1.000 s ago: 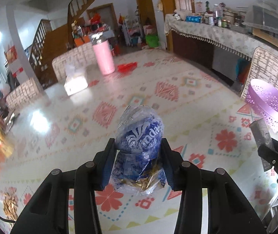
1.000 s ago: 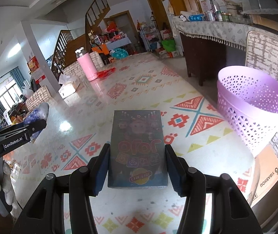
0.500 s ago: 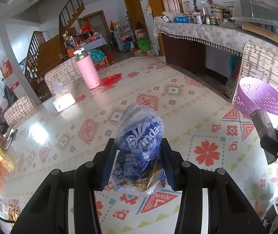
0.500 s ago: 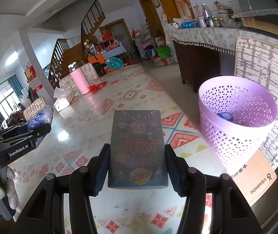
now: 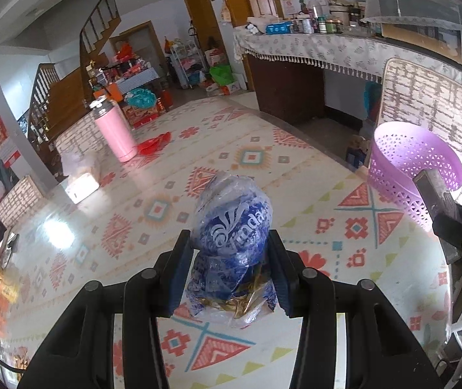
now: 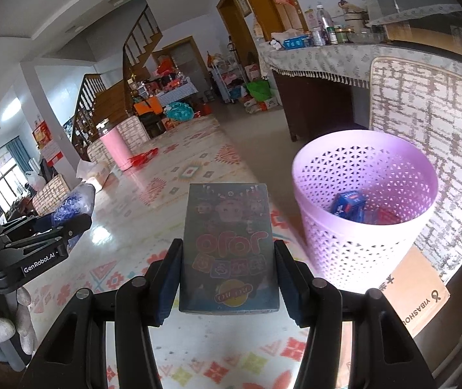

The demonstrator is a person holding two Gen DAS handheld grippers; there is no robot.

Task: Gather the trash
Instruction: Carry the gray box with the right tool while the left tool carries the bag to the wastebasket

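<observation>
Basket (image 6: 365,227): lilac, perforated, stood ahead and right of the right hand-held gripper (image 6: 227,275); some wrappers already lay inside.
Right load: flat snack box (image 6: 229,246) was clamped between both pads, short of the rim; released there, it would likely land on the floor mat (image 6: 172,175).
Left load: left hand-held gripper (image 5: 231,262) was clenched on a blue plastic bag (image 5: 234,227); basket lay far right of it. The slack film could slip.

My left hand-held gripper (image 6: 41,227) reads "GenRobot.AI" in white on its side. The blue bag (image 5: 232,227) shows white "jinda", though I can't be sure. The brown card (image 6: 415,295) beside the basket reads "YIBASHOU". The flat packet (image 6: 229,246) shows upside-down "JOJO".
</observation>
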